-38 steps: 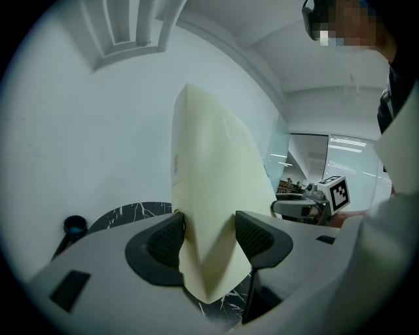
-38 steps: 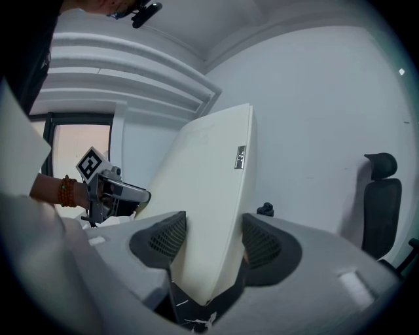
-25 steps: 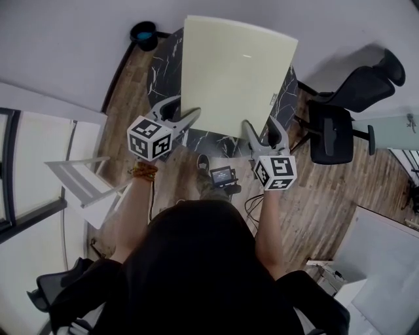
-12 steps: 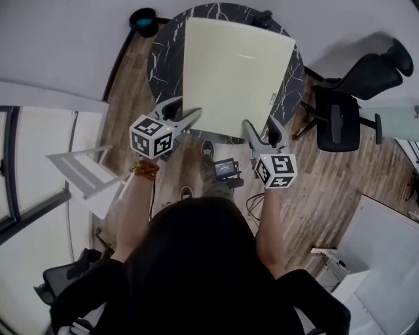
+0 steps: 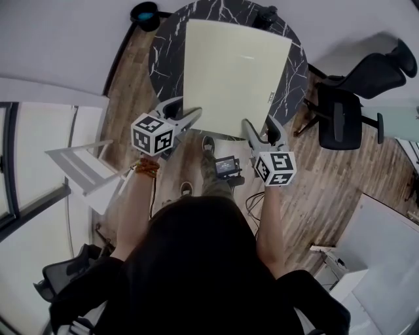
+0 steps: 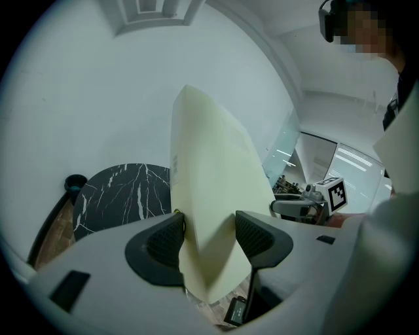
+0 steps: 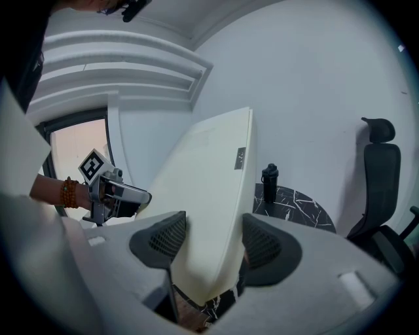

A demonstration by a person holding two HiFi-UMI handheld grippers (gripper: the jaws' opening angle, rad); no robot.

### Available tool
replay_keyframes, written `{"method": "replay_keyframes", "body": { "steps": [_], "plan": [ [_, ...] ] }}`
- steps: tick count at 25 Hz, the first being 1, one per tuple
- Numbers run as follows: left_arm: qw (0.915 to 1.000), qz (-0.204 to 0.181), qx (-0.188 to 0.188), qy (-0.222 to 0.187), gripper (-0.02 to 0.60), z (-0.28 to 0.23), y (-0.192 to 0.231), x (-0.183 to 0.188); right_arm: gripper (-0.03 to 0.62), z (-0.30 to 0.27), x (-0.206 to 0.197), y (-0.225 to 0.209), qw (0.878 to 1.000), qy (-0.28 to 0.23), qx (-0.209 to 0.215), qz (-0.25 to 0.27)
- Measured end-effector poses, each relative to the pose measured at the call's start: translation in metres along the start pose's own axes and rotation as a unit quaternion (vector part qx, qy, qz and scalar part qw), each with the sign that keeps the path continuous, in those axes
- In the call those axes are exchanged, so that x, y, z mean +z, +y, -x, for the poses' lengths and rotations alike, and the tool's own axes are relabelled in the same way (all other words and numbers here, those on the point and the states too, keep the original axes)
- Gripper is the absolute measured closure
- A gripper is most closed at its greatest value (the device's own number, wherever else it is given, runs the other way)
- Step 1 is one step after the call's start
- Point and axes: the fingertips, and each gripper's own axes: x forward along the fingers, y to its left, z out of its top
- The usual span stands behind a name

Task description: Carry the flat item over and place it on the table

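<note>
The flat item, a pale cream panel [image 5: 236, 75], hung over the round black marble table [image 5: 163, 62], at 12 o'clock from the person. In the head view it covered most of the top. Whether its far edge touched the table, I could not tell.

The left gripper [image 5: 188, 108] had its jaws closed on the near edge at approx. 7 o'clock of the panel. The right gripper [image 5: 258, 122] was closed on the same edge at approx. 5 o'clock. In both gripper views the ribbed pads pressed on the two faces w/ the board between them.

Judgement on handling: the panel was held along one edge only and showed no sag or bend, so it was prob. stiff and rather light. It was maybe foam-like, since its edge looked thick. The faces looked smooth, so it could slide in the pads if the grip was shallow. Its big area made a long lever, esp. at the far end.

Best hold, in my opinion: the near edge, two grips well apart near the corners, board deep between the pads. A dark bottle [image 5: 265, 16] stood at approx. 1 o'clock of the table, near the panel's far corner, so the lowering needed care there.
</note>
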Motion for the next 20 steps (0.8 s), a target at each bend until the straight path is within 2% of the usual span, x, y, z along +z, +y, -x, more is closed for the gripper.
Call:
{"method": "replay_keyframes", "body": {
  "steps": [20],
  "plan": [
    [0.9988,0.040,0.000,0.028,0.335,-0.036,0.033,-0.018,0.327,-0.038,-0.027,-0.023,0.999,0.038,0.009,-0.028]
  ]
}}
